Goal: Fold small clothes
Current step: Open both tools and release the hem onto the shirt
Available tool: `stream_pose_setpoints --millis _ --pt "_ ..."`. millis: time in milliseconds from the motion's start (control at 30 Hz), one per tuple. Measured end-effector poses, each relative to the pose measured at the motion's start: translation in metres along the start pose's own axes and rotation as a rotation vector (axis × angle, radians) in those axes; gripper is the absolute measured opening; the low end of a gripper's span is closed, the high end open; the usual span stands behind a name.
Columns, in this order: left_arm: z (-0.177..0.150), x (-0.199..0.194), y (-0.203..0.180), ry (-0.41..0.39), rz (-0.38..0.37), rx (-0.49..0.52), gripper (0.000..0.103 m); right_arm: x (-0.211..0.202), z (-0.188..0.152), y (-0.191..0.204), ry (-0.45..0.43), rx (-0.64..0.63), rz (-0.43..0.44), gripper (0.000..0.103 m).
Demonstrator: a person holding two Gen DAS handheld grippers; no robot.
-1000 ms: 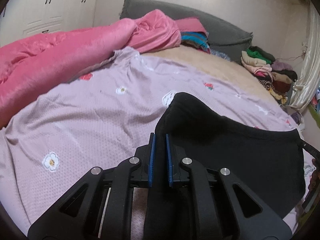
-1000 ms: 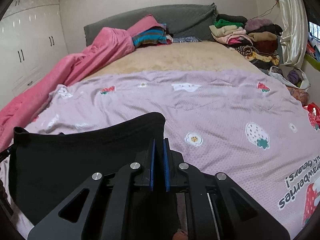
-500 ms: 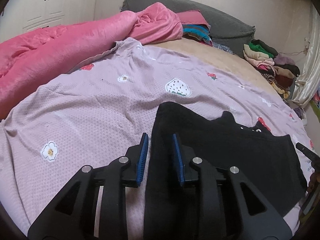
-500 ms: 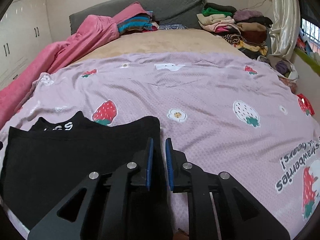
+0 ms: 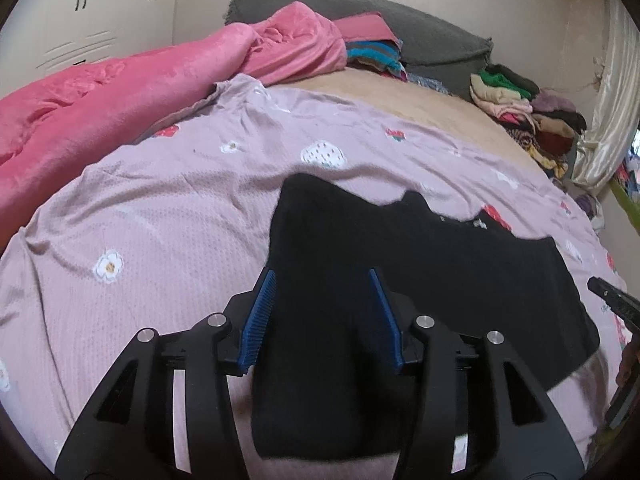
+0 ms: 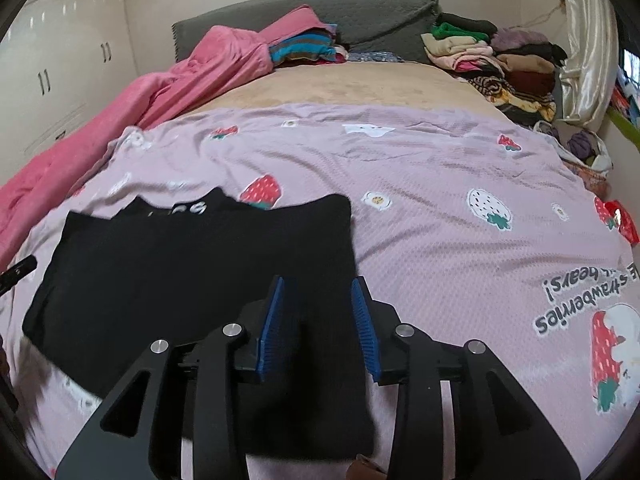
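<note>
A small black garment (image 5: 420, 264) lies folded flat on the lilac strawberry-print sheet (image 5: 160, 216); a lower layer with white lettering (image 6: 188, 209) peeks out at its far edge. My left gripper (image 5: 322, 276) is open above the garment's left edge, blue pads apart, holding nothing. My right gripper (image 6: 318, 284) is open above the garment's (image 6: 192, 264) right edge, also empty. The right gripper's tip shows at the right of the left wrist view (image 5: 612, 300).
A pink blanket (image 5: 120, 88) is heaped along the left side of the bed. Stacked folded clothes (image 6: 492, 56) sit at the far right by a cream curtain (image 6: 584, 40). A grey headboard (image 6: 320, 12) and white wardrobe (image 6: 52, 64) stand behind.
Both grippers were shut on the black garment's raised edge; they lowered it onto the sheet, opened and let go. The garment now lies flat, folded over itself.
</note>
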State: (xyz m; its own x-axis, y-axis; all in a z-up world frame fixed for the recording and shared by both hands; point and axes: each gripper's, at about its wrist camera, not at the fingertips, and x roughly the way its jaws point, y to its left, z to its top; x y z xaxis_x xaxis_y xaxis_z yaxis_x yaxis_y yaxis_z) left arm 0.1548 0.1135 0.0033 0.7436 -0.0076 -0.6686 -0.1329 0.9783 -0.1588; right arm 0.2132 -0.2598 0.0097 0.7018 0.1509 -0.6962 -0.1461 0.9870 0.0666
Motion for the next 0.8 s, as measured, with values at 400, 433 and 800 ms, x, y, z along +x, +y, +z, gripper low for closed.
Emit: stream_pose_setpoints --millis 400,433,800 --pt "-0.022 -0.018 -0.018 0.048 -0.010 0.052 0.039 -0.025 -0.022 0.030 0.011 -0.077 0.053 0.039" --pt "-0.024 -0.018 -0.020 0.053 -0.012 0.057 0.039 -0.025 -0.022 0.032 0.013 -0.082 0.056 0.040" --pt "-0.032 -0.023 -0.036 0.098 -0.060 0.103 0.043 -0.032 -0.025 0.054 0.009 -0.122 0.079 0.051"
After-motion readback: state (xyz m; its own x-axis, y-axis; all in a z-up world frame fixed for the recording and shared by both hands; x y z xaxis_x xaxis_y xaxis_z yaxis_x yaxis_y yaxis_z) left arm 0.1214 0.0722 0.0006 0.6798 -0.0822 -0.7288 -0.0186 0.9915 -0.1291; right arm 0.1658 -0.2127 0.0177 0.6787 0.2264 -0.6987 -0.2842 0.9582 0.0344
